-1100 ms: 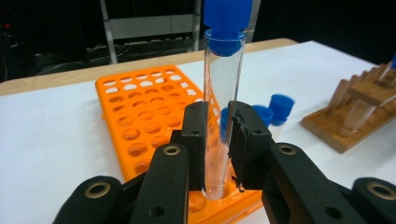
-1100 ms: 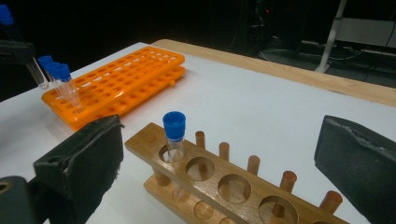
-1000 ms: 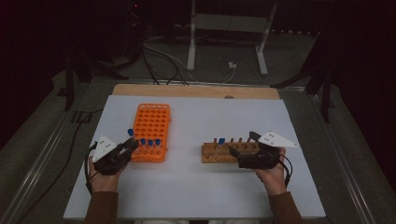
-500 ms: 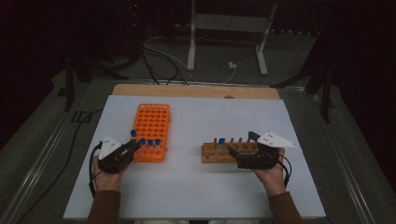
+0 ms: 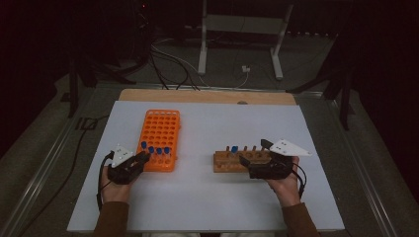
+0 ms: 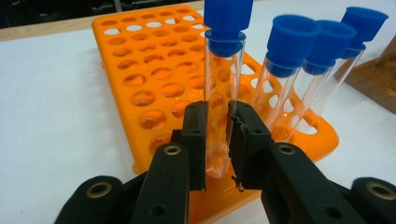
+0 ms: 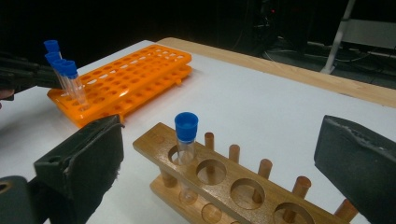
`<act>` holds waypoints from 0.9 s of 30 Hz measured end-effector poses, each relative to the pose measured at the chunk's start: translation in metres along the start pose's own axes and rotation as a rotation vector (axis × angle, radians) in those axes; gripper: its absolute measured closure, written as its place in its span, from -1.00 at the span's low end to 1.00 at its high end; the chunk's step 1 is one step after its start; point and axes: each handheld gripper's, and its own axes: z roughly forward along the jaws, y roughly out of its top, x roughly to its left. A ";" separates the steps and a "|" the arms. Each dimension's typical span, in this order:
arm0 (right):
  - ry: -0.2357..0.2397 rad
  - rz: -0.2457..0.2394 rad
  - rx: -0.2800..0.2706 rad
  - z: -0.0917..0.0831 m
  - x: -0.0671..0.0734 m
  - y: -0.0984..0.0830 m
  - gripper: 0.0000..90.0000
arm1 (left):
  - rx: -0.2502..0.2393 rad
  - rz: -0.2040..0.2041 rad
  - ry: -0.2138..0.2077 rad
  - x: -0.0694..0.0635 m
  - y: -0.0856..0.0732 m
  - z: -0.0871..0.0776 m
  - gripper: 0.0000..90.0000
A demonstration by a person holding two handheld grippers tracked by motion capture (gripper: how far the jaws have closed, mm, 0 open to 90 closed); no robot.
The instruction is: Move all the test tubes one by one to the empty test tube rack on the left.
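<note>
My left gripper (image 6: 217,116) is shut on a clear tube with a blue cap (image 6: 223,84), held upright at the near left corner of the orange rack (image 5: 159,131). Its jaws hide whether the tube's lower end sits in a hole. Three more blue-capped tubes (image 6: 303,70) stand in the rack's near row beside it. In the high view the left gripper (image 5: 143,157) is at that corner. My right gripper (image 7: 229,149) stands open around the near end of the wooden rack (image 7: 233,186), which holds one blue-capped tube (image 7: 186,140). The high view shows the right gripper (image 5: 243,163) at the wooden rack (image 5: 230,162).
The white table top (image 5: 207,197) ends in a wooden strip (image 5: 207,95) at the far edge. Beyond it are cables and a metal stand's legs (image 5: 242,44) on the dark floor.
The left gripper has sunk a little with the tube, closer to the orange rack's near corner. The right gripper has stayed where it was.
</note>
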 end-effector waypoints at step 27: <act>0.003 -0.010 0.008 0.002 0.002 -0.001 -0.96 | 0.045 0.020 0.033 -0.007 -0.006 -0.002 0.74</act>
